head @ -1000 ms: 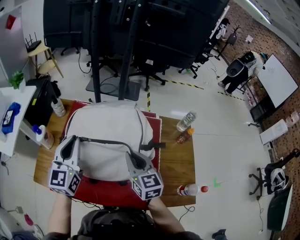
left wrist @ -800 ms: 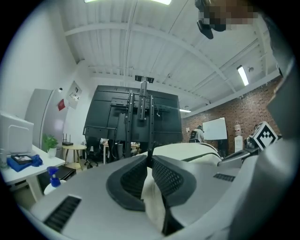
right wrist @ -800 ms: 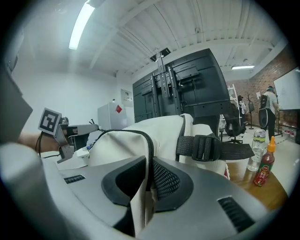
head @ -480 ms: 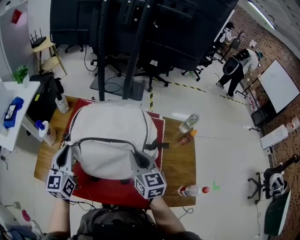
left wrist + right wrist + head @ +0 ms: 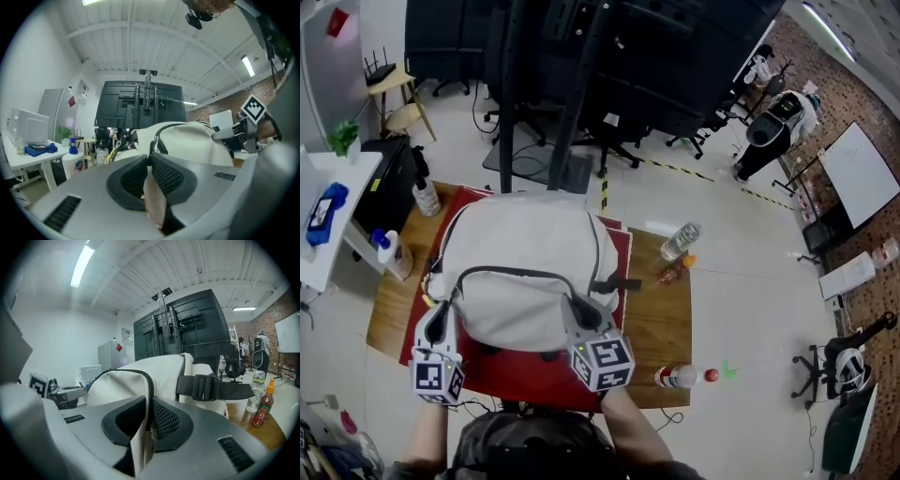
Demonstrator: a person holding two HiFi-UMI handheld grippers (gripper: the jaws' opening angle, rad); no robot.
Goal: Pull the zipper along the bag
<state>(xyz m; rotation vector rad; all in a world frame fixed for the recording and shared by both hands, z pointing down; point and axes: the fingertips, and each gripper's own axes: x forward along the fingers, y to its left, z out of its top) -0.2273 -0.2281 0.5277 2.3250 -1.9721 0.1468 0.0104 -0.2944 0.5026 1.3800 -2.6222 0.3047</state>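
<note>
White bag (image 5: 525,253) sits between the opening jaws of left gripper (image 5: 149,159), which has drawn back a little; right gripper (image 5: 149,404) still clenches the zipper (image 5: 149,380) edge

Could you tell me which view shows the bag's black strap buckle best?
The right gripper view: the buckle is large and sharp on its strap. The head view shows it only small and dark beside the bag; the left gripper view misses it.

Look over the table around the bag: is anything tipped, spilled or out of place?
Nothing is spilled. One bottle at the front right edge of the table seems to lie on its side, red cap pointing outward, though the steep head view leaves that unsure.
</note>
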